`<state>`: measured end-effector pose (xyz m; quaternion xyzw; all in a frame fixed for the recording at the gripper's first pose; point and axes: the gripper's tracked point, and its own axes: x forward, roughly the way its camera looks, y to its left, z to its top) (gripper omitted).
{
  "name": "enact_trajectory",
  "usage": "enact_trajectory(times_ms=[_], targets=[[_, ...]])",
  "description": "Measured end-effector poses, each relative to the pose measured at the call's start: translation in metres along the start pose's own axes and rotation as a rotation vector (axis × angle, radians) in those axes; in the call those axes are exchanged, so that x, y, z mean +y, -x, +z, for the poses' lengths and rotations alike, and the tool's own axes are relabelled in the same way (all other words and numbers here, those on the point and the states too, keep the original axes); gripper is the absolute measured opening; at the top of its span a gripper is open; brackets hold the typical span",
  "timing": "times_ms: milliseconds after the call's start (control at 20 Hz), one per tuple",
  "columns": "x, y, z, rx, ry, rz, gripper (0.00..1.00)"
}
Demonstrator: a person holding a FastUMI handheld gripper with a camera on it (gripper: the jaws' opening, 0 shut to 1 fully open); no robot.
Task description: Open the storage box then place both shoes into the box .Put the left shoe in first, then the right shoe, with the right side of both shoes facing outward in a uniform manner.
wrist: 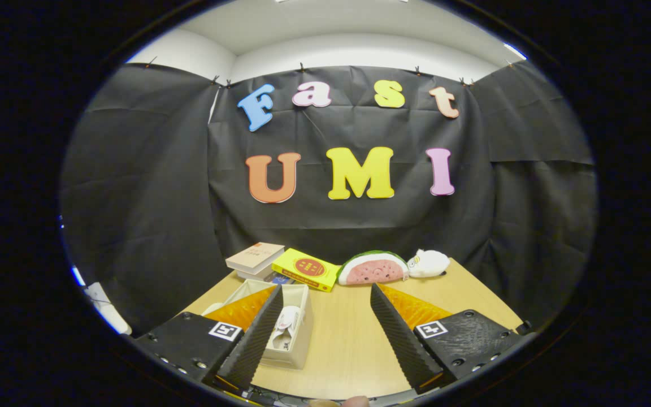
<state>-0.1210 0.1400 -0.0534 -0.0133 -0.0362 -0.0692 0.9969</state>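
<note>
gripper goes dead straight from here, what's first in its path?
Probably the watermelon-slice plush toy at the table's far edge. The open gripper points over bare wooden tabletop, with the beige fabric storage box beside its left finger. Depth unclear.

— What can't I see from here?

— My left finger (257,330) covers most of the box (294,345); its near corner and left wall are behind the pad. Something white sits inside, a shoe (285,327) I think, but so little of it is exposed that I can't tell which shoe or which way it faces.

— And the gripper (325,333)?

— Spread wide over bare table (342,345), nothing between the fingers. Their bases are cut off below.

— Further back?

— The book (255,259) overlaps what lies under it. The print on the yellow box (306,269) is too small to make out. At the bottom edge, a fingertip (354,402), cropped.
</note>
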Motion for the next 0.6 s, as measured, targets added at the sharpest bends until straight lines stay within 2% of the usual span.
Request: enact_trajectory(times_ms=[300,600], targets=[[0.002,0.004,-0.016,-0.016,-0.006,0.025,0.96],[-0.003,0.009,-0.031,-0.019,-0.010,0.015,0.96]])
